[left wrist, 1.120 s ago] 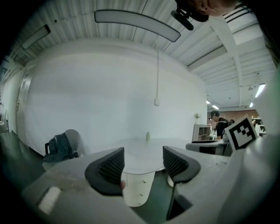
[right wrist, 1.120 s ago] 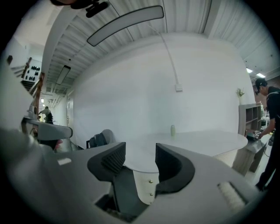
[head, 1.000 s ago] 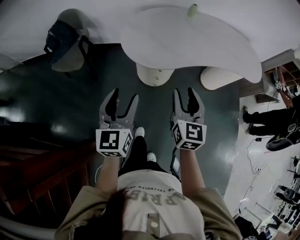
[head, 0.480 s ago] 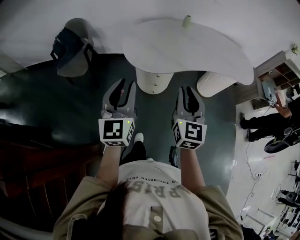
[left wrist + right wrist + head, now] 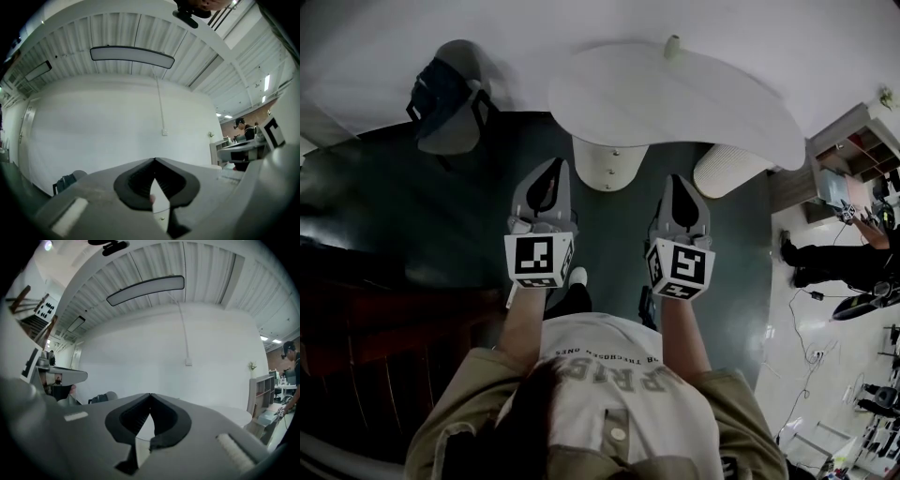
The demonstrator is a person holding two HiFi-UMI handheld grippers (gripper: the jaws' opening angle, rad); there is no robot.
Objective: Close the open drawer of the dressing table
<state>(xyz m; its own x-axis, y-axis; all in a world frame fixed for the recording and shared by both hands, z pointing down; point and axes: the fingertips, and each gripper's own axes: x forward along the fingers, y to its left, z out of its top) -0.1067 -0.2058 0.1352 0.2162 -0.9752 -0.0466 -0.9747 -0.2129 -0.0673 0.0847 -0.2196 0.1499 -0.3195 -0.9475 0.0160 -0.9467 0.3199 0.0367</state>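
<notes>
Dressing table (image 5: 675, 94), white with a curved top, ahead of both grippers and apart from them, set on a rounded white base (image 5: 607, 161); second, ribbed base (image 5: 729, 169) just to the right. Drawer not distinguishable in any view. Small pale-green object (image 5: 672, 45) at the top's far edge. Left gripper (image 5: 553, 164) and right gripper (image 5: 679, 180) side by side, pointing level toward the table, above dark floor (image 5: 441, 216). Jaws of each just drawn together, now clenched tip to tip with nothing between; ribbed pads (image 5: 138, 183) meeting at the tips only. Chair (image 5: 450, 103) bearing a dark bag at left, near the wall. Person (image 5: 839, 258) standing at far right.
</notes>
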